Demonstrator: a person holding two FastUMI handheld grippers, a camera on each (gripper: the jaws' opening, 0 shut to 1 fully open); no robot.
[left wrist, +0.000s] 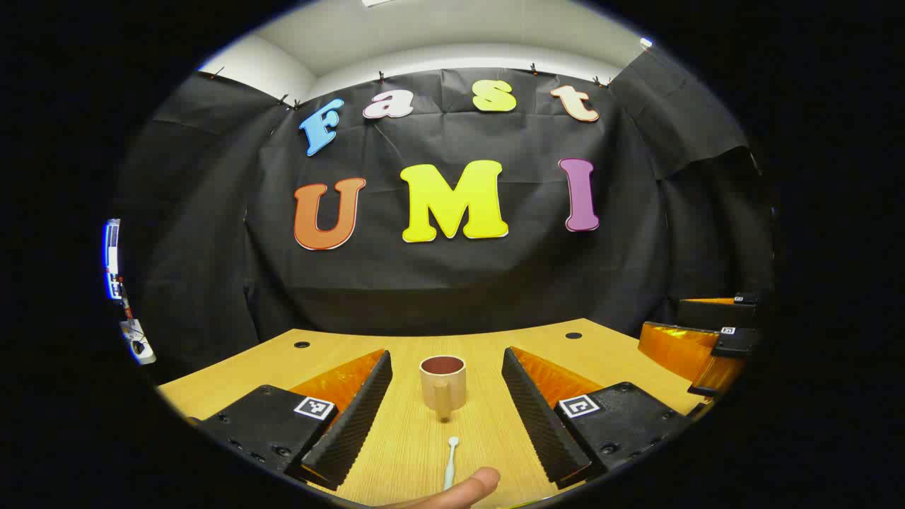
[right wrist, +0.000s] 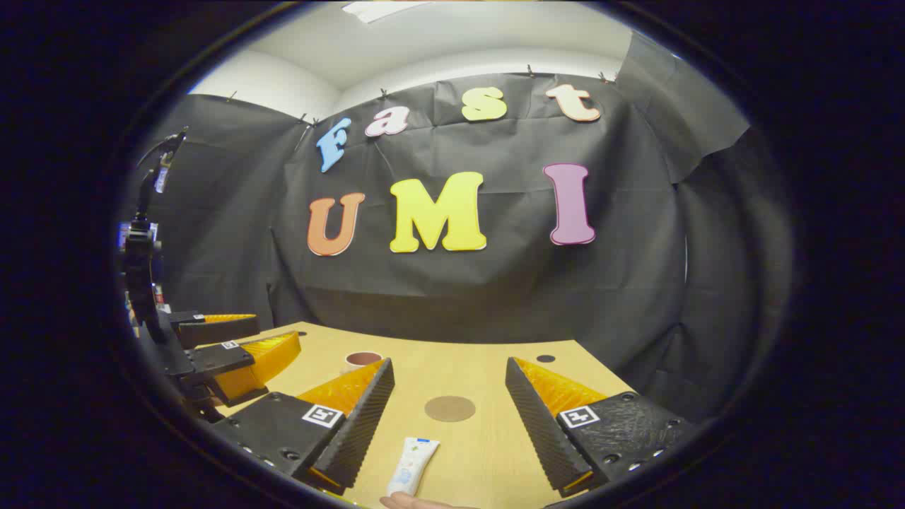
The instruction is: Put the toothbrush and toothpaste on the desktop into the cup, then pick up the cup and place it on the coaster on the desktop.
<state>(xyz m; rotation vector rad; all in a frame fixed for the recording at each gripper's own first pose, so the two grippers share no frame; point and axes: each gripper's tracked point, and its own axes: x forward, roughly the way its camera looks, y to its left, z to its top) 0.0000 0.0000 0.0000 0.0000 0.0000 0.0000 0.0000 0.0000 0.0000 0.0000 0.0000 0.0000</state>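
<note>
A beige cup (left wrist: 442, 385) with a dark inside stands upright on the wooden desktop (left wrist: 622, 353), straight ahead between the fingers of my open left gripper (left wrist: 445, 353). A white toothbrush (left wrist: 450, 463) lies in front of the cup, and a person's fingertip (left wrist: 459, 490) rests by its near end. In the right gripper view, a white toothpaste tube (right wrist: 412, 465) lies flat between the fingers of my open right gripper (right wrist: 449, 364). A round brown coaster (right wrist: 450, 408) sits just beyond it. The cup's rim (right wrist: 363, 358) peeks out behind the right gripper's left finger.
The other gripper (left wrist: 700, 346) hovers at the desk's right edge in the left gripper view, and the left gripper (right wrist: 226, 353) stands at the desk's left in the right gripper view. Small dark holes (left wrist: 302, 345) (right wrist: 545, 358) mark the desk's far corners. Black cloth closes the back.
</note>
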